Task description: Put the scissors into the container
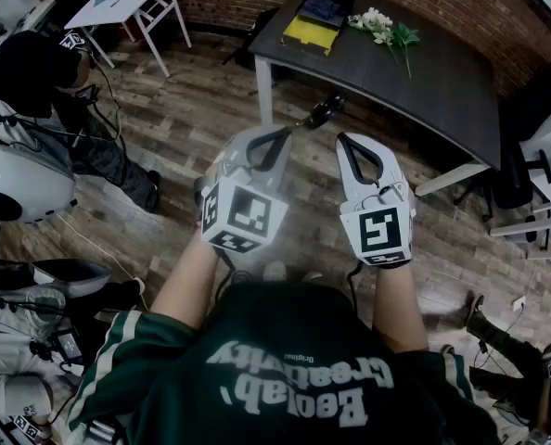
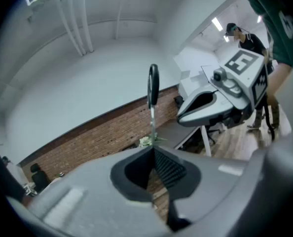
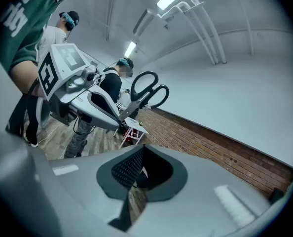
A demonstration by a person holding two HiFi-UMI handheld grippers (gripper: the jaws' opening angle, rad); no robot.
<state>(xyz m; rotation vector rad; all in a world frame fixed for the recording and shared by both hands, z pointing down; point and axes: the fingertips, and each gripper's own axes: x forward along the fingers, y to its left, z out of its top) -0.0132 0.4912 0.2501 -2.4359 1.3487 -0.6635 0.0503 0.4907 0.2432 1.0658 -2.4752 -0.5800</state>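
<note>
Gripping the scissors (image 1: pixel 318 115) by the blade end, the left gripper (image 1: pixel 291 132) sits just left of the head view's centre, with the black handle loops sticking out past its tips toward the upper right. In the left gripper view its jaws are clenched on the thin metal blades, which rise edge-on from the tips up to the dark handle. Beside it in the head view, the right gripper (image 1: pixel 346 141) is held at about the same height, apart from the scissors. Its own view shows its jaws pressed together with nothing between them. That view also catches the scissors in the upper left, both loops clear against the pale ceiling, projecting from the left gripper.

The scissors are up in the air over the wooden floor (image 1: pixel 183 128), well apart from the container (image 1: pixel 313 24). That is a tray with yellow and dark parts lying on the dark table (image 1: pixel 433 77) at the top of the head view. A bunch of white flowers (image 1: pixel 383 28) lies just right of it on the same table.
</note>
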